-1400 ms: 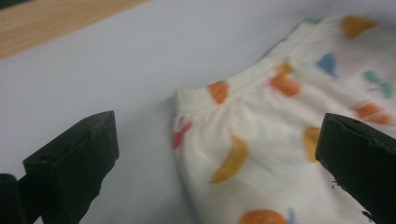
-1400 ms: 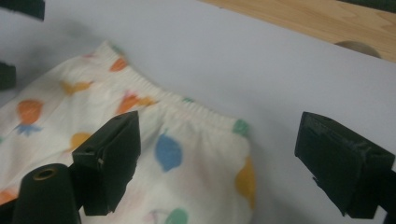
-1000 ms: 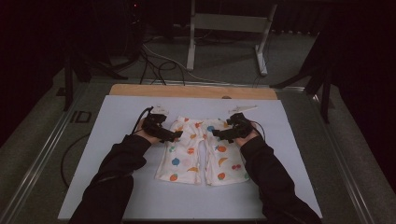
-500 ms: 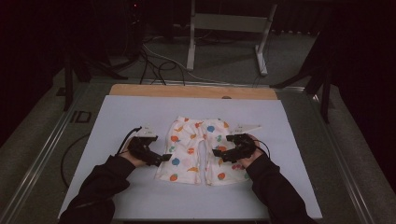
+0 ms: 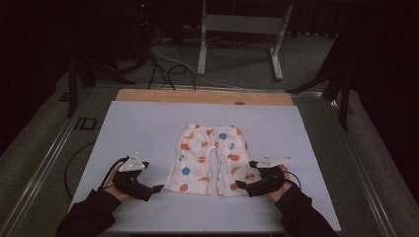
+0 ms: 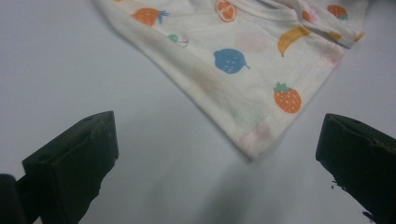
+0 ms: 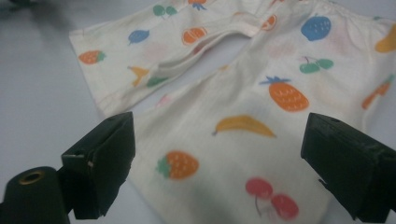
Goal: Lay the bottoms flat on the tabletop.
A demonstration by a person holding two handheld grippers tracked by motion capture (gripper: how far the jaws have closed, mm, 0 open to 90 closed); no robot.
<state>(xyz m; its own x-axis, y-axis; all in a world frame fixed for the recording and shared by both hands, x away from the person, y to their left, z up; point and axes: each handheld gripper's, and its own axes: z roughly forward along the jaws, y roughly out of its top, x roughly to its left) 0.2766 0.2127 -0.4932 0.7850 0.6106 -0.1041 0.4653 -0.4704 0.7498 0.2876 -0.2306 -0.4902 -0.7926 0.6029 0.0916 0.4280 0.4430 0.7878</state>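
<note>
Pants (image 5: 209, 159) printed with fruit lie flat at the middle of the white table (image 5: 138, 128), legs pointing toward the person. Left gripper (image 5: 157, 188) sits just off the left leg's hem, jaws spread wide and empty, and right gripper (image 5: 238, 184) gapes over the right leg's hem, gripping nothing.

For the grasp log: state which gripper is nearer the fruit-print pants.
Right. The right gripper, jaws open, reaches over the hem of the near pant leg of the fruit-print pants. The left gripper, also open, sits just short of the other leg's hem corner.
</note>
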